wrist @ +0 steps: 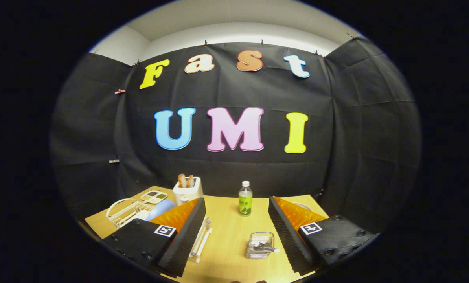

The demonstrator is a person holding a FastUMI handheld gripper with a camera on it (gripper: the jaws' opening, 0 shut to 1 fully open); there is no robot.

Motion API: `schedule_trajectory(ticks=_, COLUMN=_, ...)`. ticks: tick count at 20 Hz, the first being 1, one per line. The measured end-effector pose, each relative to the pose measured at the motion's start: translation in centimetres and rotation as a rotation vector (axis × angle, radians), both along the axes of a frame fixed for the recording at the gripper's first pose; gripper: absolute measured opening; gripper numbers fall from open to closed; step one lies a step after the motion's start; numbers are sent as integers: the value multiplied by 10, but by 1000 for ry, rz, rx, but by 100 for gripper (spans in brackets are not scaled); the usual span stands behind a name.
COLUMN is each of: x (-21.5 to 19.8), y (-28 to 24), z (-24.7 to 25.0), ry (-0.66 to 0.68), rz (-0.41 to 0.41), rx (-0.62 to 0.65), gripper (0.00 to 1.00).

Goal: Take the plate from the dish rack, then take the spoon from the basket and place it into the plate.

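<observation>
Near the desk's [226, 251] left edge we saw the white wire dish rack [126, 212] with the pale blue plate [160, 208] just beside it. A toaster [188, 189] stood at the back edge, a green-labelled bottle [245, 199] mid-back. Our gripper [234, 232] hung wide open, holding nothing. Between its fingers sat the small wire basket [260, 245] holding the spoon [266, 247].

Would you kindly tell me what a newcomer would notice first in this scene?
The claw stands wide open over the wooden table, empty. Between its fingers lies a small wire basket holding cutlery, with a green-labelled bottle beyond. Off to one side sit a white dish rack and toaster.
</observation>
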State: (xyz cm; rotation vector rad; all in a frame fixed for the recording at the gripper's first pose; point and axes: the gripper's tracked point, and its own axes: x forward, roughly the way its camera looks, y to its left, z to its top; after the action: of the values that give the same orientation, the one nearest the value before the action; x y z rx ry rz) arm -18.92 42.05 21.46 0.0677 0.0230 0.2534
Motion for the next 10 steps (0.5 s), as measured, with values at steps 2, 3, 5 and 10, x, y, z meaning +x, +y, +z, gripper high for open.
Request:
schedule_trajectory(ticks=2, x=7, y=26, z=-13, ry=79, rz=73, rx=-22, gripper=98)
schedule_trajectory(ticks=3, x=10, y=37, z=-19, ry=122, rz=103, rx=-38, gripper=98)
schedule_trajectory(ticks=5, x=18, y=64, z=-25, ry=188, rz=163, rx=-69, gripper=99)
schedule_trajectory(ticks=10, x=35, y=129, z=-18, ry=246, rz=248, rx=-109, gripper=99)
